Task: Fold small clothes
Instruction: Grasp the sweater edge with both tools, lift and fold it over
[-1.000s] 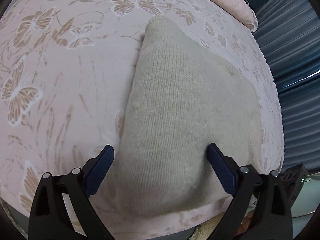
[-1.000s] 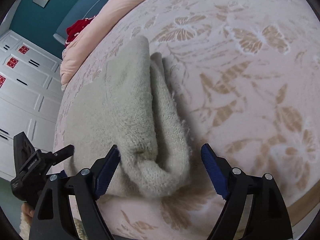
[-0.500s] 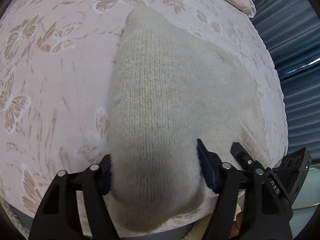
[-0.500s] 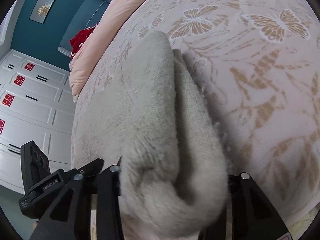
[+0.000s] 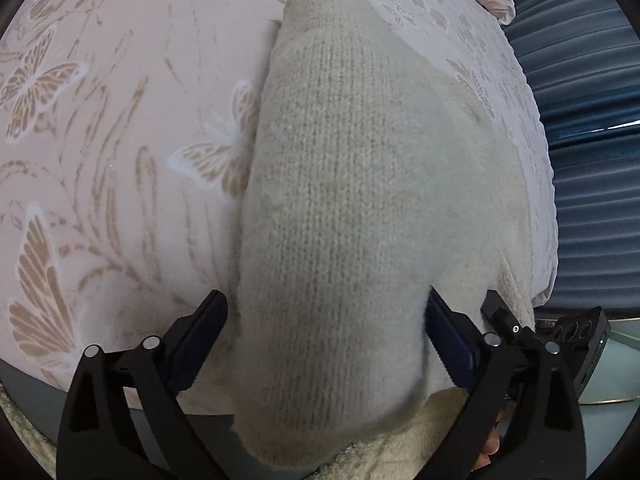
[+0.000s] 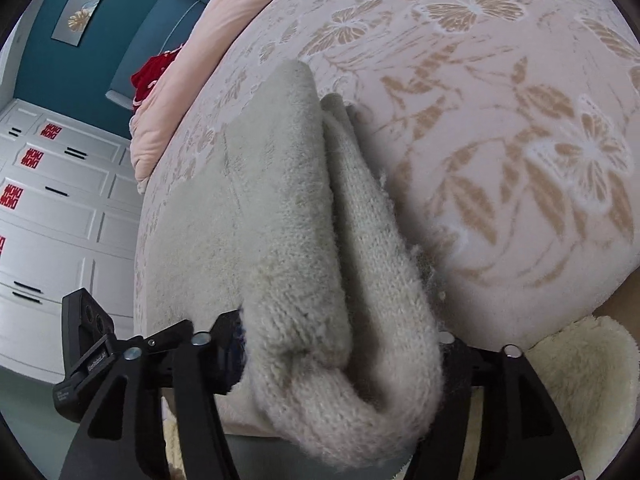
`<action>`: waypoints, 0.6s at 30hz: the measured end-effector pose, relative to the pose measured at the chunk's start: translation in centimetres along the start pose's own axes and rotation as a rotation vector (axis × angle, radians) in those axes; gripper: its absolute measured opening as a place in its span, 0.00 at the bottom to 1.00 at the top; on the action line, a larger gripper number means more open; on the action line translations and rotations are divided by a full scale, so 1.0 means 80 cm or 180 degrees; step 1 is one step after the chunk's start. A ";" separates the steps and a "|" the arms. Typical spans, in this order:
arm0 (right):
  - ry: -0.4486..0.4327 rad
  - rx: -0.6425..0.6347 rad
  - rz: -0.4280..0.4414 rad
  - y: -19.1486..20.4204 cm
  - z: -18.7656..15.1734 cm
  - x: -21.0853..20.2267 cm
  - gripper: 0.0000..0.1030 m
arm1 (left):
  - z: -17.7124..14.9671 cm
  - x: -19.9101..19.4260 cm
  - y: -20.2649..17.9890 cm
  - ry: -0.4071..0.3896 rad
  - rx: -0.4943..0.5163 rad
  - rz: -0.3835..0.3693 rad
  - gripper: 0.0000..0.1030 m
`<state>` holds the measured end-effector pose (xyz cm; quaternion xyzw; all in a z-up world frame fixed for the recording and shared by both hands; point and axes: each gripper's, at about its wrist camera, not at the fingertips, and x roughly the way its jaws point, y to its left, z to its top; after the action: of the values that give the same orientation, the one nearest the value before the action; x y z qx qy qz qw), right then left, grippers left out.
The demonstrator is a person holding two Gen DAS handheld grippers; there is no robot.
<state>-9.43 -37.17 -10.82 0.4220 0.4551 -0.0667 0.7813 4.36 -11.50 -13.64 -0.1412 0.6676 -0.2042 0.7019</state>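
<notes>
A cream knitted garment (image 5: 360,184) lies folded on the pink butterfly-patterned bed. My left gripper (image 5: 326,332) is shut on its near edge, with the thick knit bunched between the blue pads. The garment also shows in the right wrist view (image 6: 288,240), folded in layers. My right gripper (image 6: 340,364) is shut on the other near corner, the fabric bulging out between its fingers and hiding the pads. The near edge is lifted off the bed and hangs past the bed's rim. Each gripper shows at the edge of the other's view.
The bedspread (image 5: 120,160) stretches away to the far side. A pink quilt (image 6: 224,28) and a red cloth (image 6: 154,72) lie at the head of the bed. White drawers (image 6: 52,208) stand to the left. A fluffy cream rug (image 6: 580,380) lies below.
Both grippers closed on the garment's near edge, from open around it a second ago. They have since raised and drawn it toward the bed's rim.
</notes>
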 end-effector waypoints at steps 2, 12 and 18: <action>0.0050 0.0061 0.0081 0.001 0.005 0.010 0.67 | 0.006 0.008 0.001 0.0023 -0.0058 -0.0046 0.93; -0.0557 -0.0342 0.0336 0.079 0.020 -0.086 0.27 | 0.005 -0.095 -0.087 -0.0408 0.0643 -0.0269 0.45; -0.1390 -0.0823 0.0599 0.161 0.017 -0.230 0.27 | -0.010 -0.240 -0.153 -0.1022 0.1178 -0.0773 0.45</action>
<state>-12.86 -35.09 11.33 0.3347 0.2393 -0.0246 0.9111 1.91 -13.06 8.93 -0.1201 0.4773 -0.3804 0.7830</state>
